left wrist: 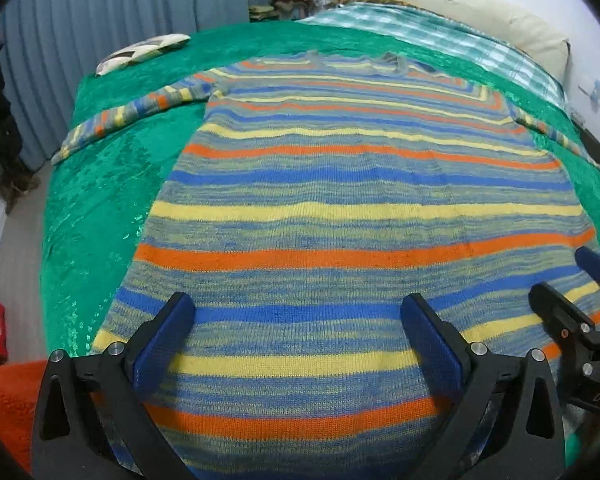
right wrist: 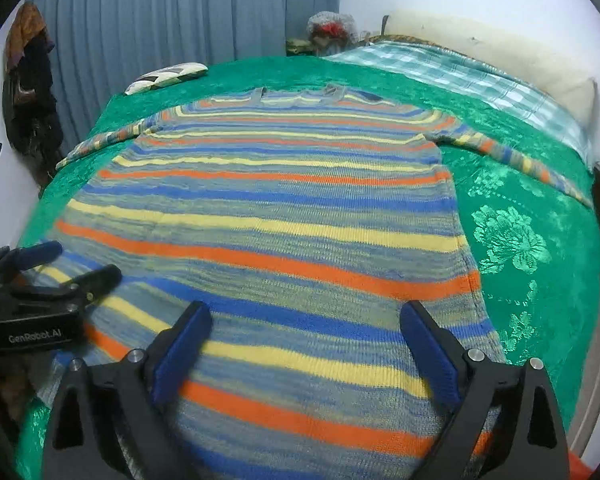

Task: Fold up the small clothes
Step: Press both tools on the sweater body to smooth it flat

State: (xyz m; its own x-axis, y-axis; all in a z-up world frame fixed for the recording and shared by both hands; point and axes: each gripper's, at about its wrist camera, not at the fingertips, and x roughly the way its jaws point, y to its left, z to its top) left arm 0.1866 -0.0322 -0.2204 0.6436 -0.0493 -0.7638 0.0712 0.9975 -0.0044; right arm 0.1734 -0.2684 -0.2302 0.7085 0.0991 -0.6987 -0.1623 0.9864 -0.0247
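Spread flat on a glossy green floral bedspread (left wrist: 92,208): a knitted long-sleeved sweater in blue, yellow, orange and grey stripes (left wrist: 340,208), hem nearest the cameras, neckline farthest away. Going left to right: far left, the sweater's left sleeve (left wrist: 120,120) stretched out across the green cover toward the bed's edge, unfolded; beyond it, a small patterned cushion (left wrist: 144,50) near the far corner. Next, the left gripper (left wrist: 296,320), hanging over the lower left part of the body panel, blue-padded fingers (left wrist: 160,340) spread wide, nothing clamped between them, only knit visible in the gap; contact with the fabric not certain. Just beside it to the right, the right gripper (right wrist: 306,328) over the lower right part, likewise spread wide and holding nothing, its right finger near the side seam. Farther right, the other sleeve (right wrist: 512,156) lying out over the bedspread, also unfolded, then a green checked sheet (right wrist: 460,76) and a cream pillow (right wrist: 500,52) along the wall. Judged from this: laying out and smoothing done, no fold made yet. Left to do, probably: sleeves and sides folded inward, then the body folded up from hem to neckline.
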